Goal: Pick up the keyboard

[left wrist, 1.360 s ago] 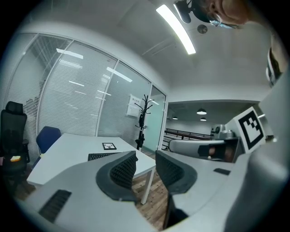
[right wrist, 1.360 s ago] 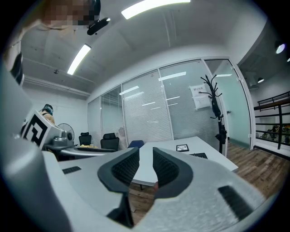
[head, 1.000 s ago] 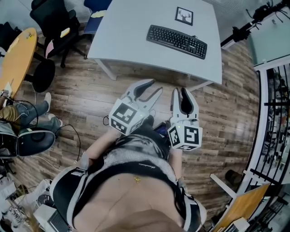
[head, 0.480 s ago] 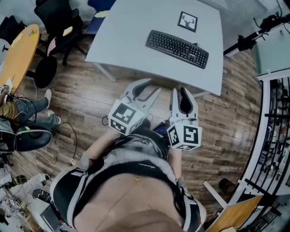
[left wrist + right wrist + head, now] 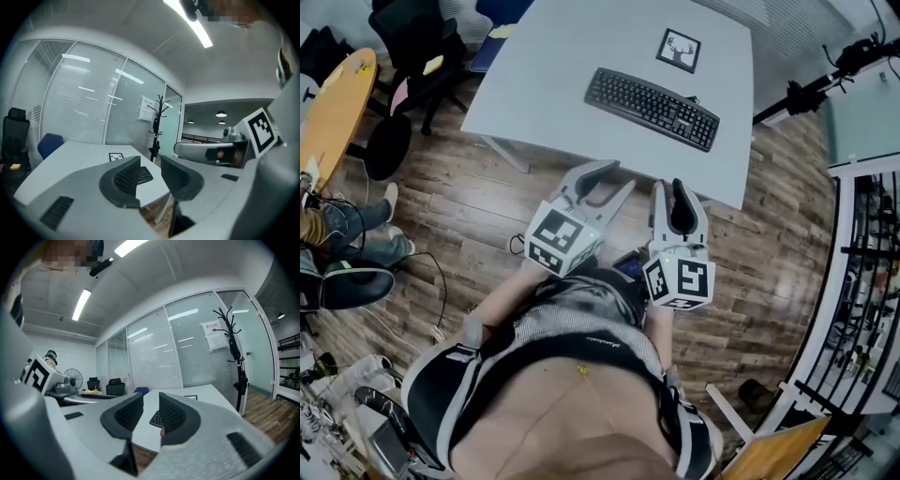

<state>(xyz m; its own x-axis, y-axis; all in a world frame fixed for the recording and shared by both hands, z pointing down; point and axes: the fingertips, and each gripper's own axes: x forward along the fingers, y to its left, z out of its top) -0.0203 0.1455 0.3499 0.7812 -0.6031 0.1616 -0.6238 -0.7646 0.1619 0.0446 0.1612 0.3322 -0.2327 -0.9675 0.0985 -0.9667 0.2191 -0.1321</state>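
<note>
A black keyboard (image 5: 652, 108) lies at a slant on the white table (image 5: 544, 84), past both grippers. My left gripper (image 5: 622, 176) is held level in front of the body, short of the table's near edge, jaws open and empty. In the left gripper view the keyboard (image 5: 145, 176) shows far off between the pads. My right gripper (image 5: 670, 186) sits beside it, also short of the table. Its jaws have just been opening to a narrow gap with nothing between them. The keyboard (image 5: 156, 418) shows through that gap.
A framed card with a deer picture (image 5: 679, 50) lies behind the keyboard. Black office chairs (image 5: 412, 37) and an orange round table (image 5: 333, 103) stand to the left, with a seated person's legs (image 5: 356, 234). A black stand (image 5: 825, 80) and a metal rack (image 5: 872, 281) are at the right.
The table and keyboard have drawn nearer to the grippers and slid left in the head view. Both grippers keep their pose before the body.
</note>
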